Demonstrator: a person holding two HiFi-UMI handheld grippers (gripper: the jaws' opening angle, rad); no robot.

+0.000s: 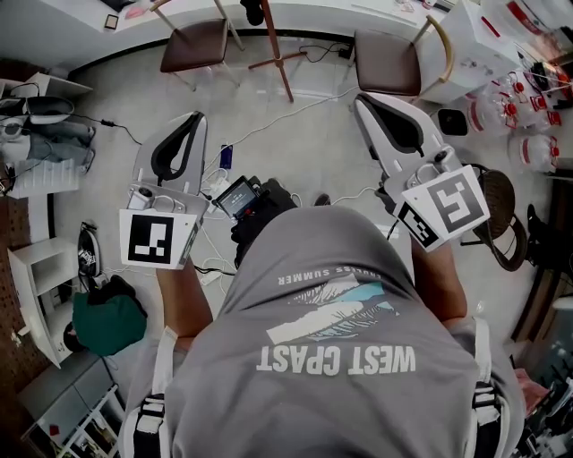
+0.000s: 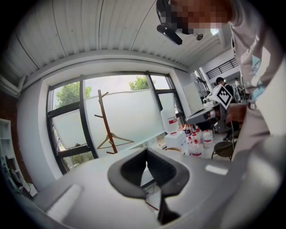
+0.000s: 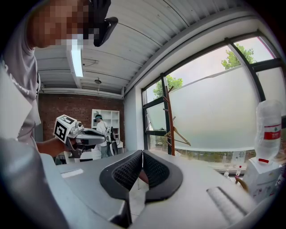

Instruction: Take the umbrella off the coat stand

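Observation:
The wooden coat stand (image 2: pixel 106 120) rises in front of the frosted window, with a wooden hanger (image 2: pixel 114 140) on it. In the right gripper view the coat stand (image 3: pixel 169 117) shows the same hanger (image 3: pixel 178 134). Its pole and feet (image 1: pixel 279 55) show at the top of the head view. No umbrella is plain in any view; a dark thing (image 1: pixel 255 11) beside the pole cannot be identified. My left gripper (image 1: pixel 195 116) and right gripper (image 1: pixel 360 97) point toward the stand, some way short of it. The left gripper (image 2: pixel 146 150) and right gripper (image 3: pixel 142 153) are both shut and empty.
Two brown chairs (image 1: pixel 192 45) (image 1: pixel 387 63) flank the stand by a white counter. Plastic bottles (image 1: pixel 519 98) and a white box crowd the right, near a round stool (image 1: pixel 497 201). Cables, a green bag (image 1: pixel 107 322) and a white shelf (image 1: pixel 36 286) lie at the left.

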